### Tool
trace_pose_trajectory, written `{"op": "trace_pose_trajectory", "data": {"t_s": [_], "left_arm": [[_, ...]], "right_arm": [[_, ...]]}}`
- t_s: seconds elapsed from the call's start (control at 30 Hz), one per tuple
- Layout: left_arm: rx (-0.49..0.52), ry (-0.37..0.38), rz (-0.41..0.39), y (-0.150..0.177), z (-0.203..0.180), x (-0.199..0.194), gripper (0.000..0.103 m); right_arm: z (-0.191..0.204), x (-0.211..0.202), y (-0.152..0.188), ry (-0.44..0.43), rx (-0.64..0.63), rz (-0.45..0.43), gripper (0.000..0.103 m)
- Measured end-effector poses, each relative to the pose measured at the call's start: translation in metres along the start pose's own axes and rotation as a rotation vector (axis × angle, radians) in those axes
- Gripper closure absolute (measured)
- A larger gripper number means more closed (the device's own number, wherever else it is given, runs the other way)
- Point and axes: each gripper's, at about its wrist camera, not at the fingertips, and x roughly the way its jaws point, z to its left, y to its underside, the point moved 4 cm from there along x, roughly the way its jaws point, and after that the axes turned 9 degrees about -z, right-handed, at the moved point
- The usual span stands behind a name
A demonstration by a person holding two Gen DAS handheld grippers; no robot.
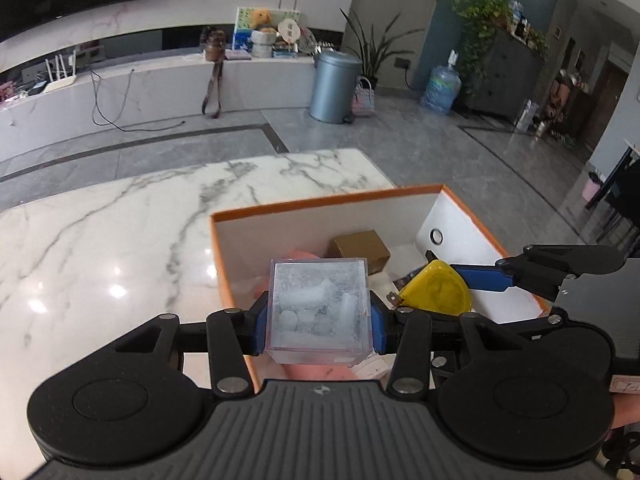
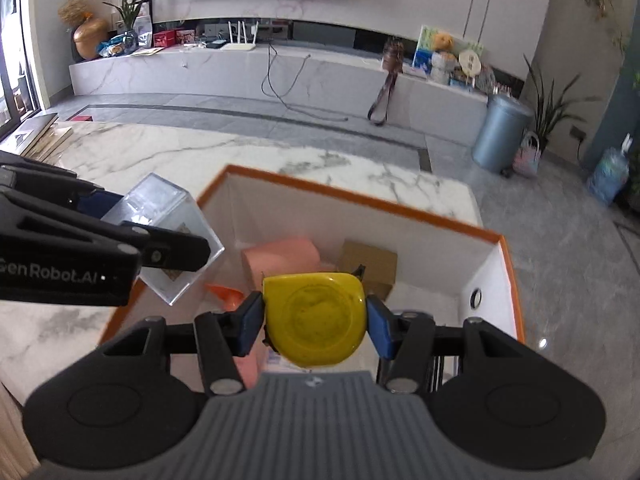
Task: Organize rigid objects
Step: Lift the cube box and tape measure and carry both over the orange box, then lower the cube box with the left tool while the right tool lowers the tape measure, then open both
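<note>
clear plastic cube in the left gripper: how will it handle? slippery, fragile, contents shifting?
The clear cube looks rigid, with smooth glossy walls, so it may slip between the left gripper pads. The white pieces inside appear loose and would likely shift when tilted. Its thin clear walls could crack if dropped hard into the orange-rimmed box.

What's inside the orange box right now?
In the orange box: a pink block, a brown carton and a small orange piece. The yellow tape measure and the tongs holding it hide the near floor.

Clear cube (image 1: 318, 305); yellow tape measure (image 2: 315, 319); above box (image 2: 352, 196)
</note>
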Motion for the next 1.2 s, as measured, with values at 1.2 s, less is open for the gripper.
{"op": "trace_pose_trajectory", "data": {"t_s": [1.2], "left_arm": [[0.275, 0.008, 0.238, 0.051, -0.032, 0.025, 0.05]], "right_arm": [[-0.033, 0.016, 0.051, -0.076, 0.246, 0.177, 0.048]]}}
